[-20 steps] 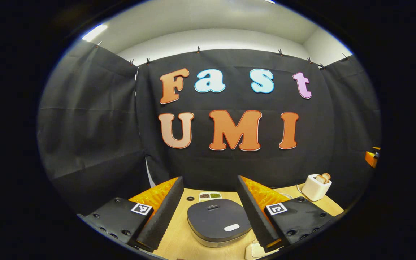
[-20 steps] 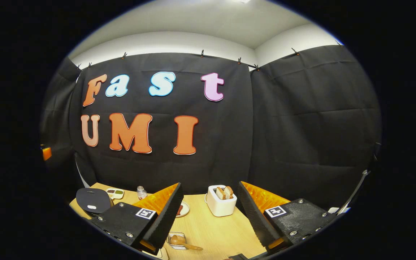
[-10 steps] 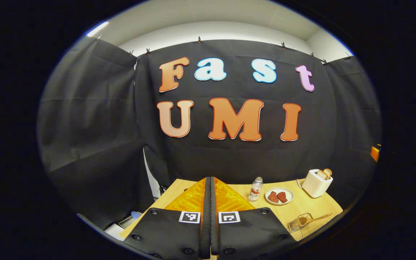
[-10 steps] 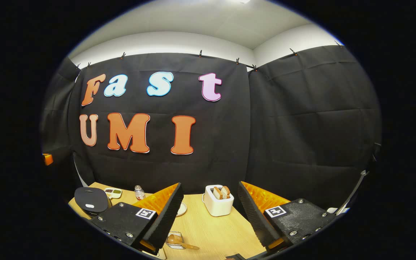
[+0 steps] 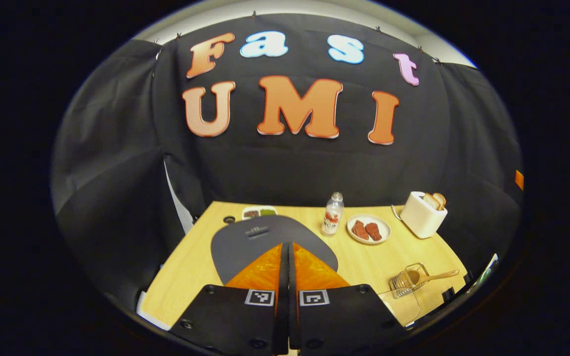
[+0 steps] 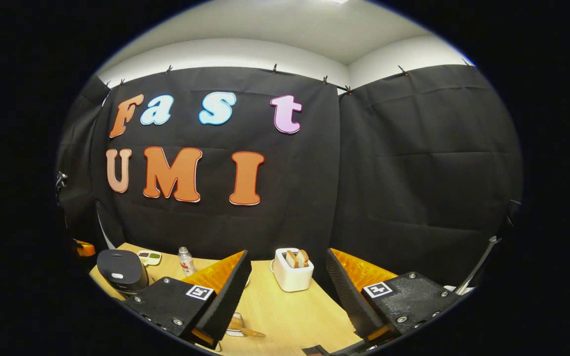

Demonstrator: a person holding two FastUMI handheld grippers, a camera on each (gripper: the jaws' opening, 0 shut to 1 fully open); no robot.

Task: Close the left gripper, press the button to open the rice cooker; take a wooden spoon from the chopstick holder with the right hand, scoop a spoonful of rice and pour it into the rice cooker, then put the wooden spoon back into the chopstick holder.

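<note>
Left tool (image 5: pixel 287 252) — directly over rice cooker (image 5: pixel 245 242)

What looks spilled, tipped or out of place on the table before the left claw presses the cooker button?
Nothing stands out. The rice cooker is shut, the wooden spoon sits in its chopstick holder, and the bottle stands upright.

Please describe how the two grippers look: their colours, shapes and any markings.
Both look alike. The left gripper has two wedge-shaped orange fingers on black blocks with screws, each block carrying a small square black-and-white marker. The right gripper has the same black blocks and markers; its orange fingers have ribbed black foam pads on the inner faces.
</note>
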